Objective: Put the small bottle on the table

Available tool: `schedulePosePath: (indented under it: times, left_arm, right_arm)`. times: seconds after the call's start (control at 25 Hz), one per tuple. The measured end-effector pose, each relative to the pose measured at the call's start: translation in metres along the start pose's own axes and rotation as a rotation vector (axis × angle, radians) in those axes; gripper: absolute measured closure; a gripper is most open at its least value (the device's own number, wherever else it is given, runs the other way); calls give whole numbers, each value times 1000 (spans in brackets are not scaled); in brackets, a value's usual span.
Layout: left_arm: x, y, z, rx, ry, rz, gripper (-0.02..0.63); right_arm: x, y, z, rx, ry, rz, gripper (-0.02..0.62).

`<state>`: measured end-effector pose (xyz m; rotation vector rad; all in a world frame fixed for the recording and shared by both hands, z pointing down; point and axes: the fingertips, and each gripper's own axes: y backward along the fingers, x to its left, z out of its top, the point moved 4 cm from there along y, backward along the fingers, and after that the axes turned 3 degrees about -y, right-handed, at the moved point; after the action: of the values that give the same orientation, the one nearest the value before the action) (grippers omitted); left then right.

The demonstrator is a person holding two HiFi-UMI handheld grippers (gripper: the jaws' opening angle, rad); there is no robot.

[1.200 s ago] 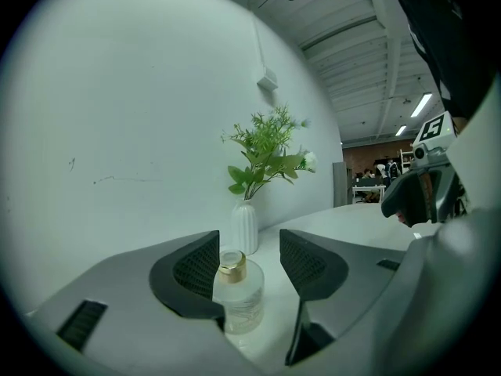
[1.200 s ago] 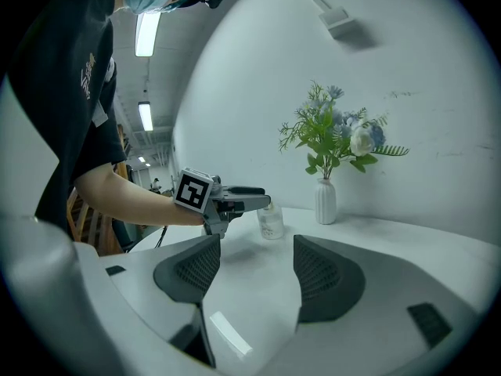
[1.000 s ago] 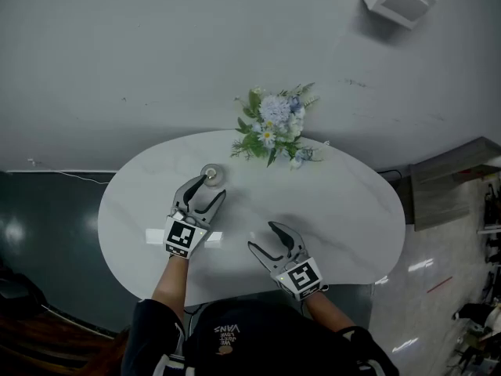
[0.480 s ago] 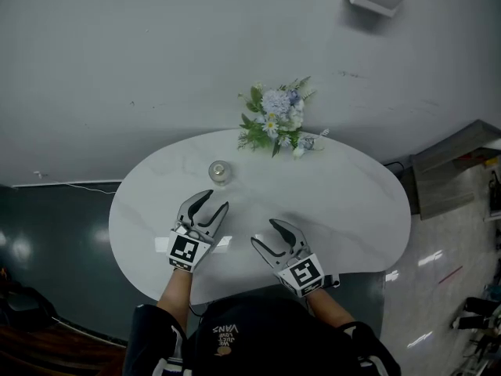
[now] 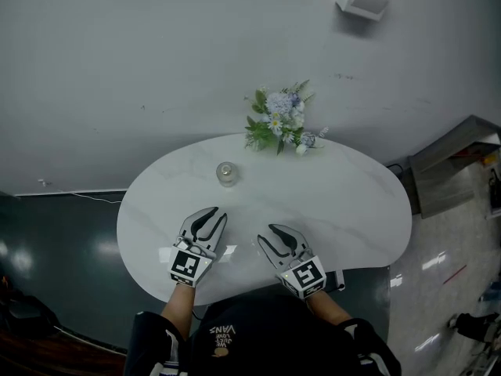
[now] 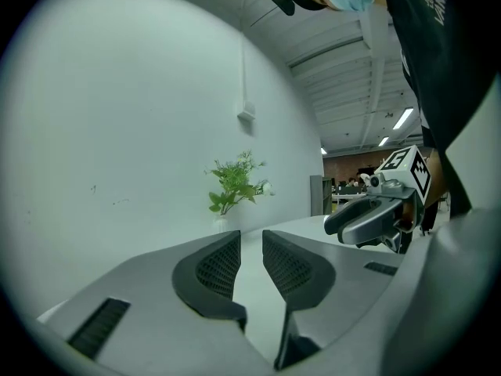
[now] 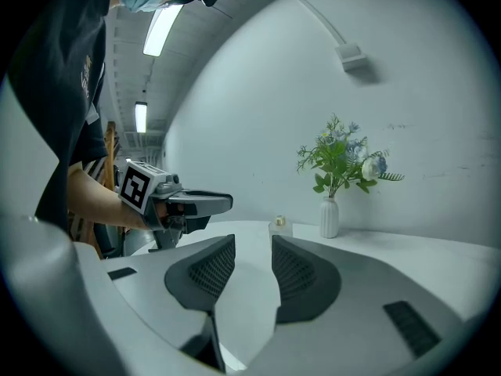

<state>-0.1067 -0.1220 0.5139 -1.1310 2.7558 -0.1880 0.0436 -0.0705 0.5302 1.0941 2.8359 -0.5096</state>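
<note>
While closing empty, left claw and right claw hover level.

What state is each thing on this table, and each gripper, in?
small bottle: upright on the table, free of both grippers.
left gripper: jaws apart, just been closing, nothing between them.
right gripper: jaws apart, just been closing, nothing between them.
flower vase: upright.
</note>
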Motion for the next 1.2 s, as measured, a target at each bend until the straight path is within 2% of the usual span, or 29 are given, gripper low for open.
schedulePosePath:
  times: [0.36,0.8,1.2]
  left_arm:
    - [-27,36,7,-5,31,-5,544]
    - [-58,67,7,-3,27,-28,565]
    - [-72,86,17,-36,21,-47,574]
  right_arm:
    - [12,13,-1,-30,15,-24,497]
    - [21,34,-14,-30,6,-44,525]
    - [34,49,-22,-45,4,-79,535]
